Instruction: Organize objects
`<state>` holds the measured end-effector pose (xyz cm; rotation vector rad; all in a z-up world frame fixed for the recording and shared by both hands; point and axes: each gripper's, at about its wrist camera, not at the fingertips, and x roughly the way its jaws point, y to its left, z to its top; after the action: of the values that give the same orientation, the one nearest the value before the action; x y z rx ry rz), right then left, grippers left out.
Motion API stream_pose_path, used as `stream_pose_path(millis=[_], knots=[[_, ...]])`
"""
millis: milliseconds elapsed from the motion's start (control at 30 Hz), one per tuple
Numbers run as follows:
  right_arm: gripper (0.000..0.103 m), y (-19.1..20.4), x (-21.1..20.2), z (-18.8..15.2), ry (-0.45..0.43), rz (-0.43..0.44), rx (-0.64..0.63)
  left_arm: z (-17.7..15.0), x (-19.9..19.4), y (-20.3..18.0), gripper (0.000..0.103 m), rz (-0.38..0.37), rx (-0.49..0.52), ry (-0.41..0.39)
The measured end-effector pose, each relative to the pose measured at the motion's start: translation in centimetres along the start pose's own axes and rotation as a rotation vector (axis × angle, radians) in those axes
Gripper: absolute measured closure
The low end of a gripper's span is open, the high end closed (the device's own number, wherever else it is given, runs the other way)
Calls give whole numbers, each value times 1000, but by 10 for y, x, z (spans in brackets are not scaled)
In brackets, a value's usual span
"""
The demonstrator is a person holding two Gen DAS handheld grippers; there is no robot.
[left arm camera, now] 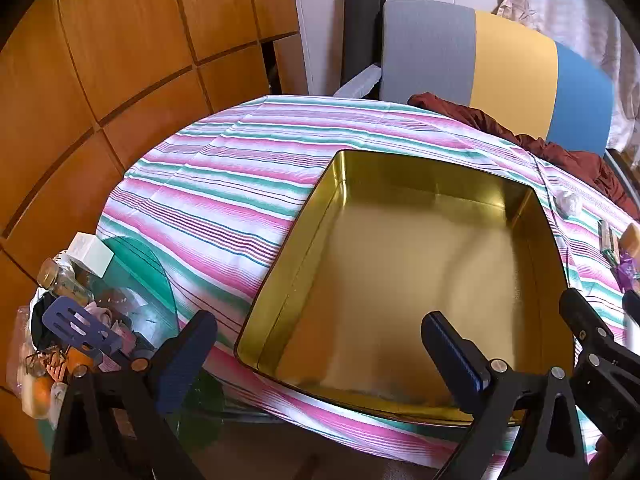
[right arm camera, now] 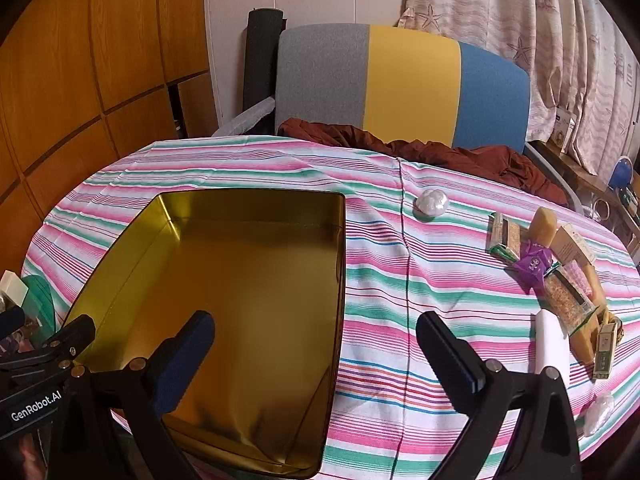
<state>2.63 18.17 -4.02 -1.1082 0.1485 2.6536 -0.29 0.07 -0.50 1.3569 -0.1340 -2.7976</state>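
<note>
Left claw: spread wide, holding nothing, poised over the tin's near-left corner.
Gold tin: centre-left of the right view, bare inside, probably the receiving container.
Right claw: spread, nothing held, straddling the tin's right wall.
Snack packets: clustered right on the striped tabletop, well apart from the tin.
White wad: alone, upper centre; path unobstructed.

Gold tin; pink-green-white striped tablecloth; grey-yellow-blue chair back; purple wrapper; rust-red cloth.
</note>
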Motion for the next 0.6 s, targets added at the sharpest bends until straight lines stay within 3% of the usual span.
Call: stream_pose_path(millis=[600], knots=[[0, -2, -1, 2, 2, -5, 1, 0, 1, 0, 0, -5, 2, 8]])
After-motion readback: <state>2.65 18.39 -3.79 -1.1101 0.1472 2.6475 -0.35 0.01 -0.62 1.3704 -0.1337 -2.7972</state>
